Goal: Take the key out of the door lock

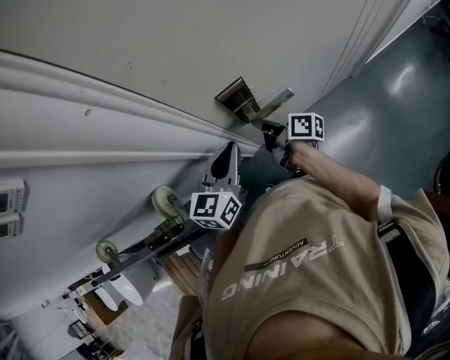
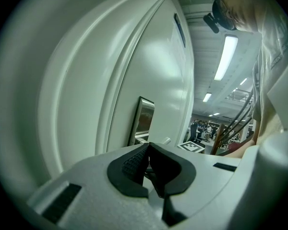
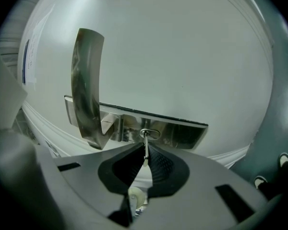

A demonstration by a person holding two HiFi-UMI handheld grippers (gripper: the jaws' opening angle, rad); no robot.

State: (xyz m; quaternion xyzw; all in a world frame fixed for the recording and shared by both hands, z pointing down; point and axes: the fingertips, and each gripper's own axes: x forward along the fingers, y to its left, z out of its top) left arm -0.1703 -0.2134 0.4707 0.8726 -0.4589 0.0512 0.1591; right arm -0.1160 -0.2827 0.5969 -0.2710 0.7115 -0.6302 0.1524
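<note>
Key [image 3: 144,153] edge-on in pinch of right gripper [image 3: 145,146], jaws narrow and closed on it, low centre of that gripper's view. Far end of key at keyhole [image 3: 149,133] in plate [image 3: 185,135], just above the jaw tips. Handle [image 3: 88,87] at upper left of keyhole, on door [image 3: 182,47]. Left gripper [image 2: 148,163] low centre of its own view, jaws together with nothing between, close beside door, well apart from plate and key

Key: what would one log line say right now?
right hand-held gripper: shut on key | key: in lock | left hand-held gripper: shut, empty
</note>
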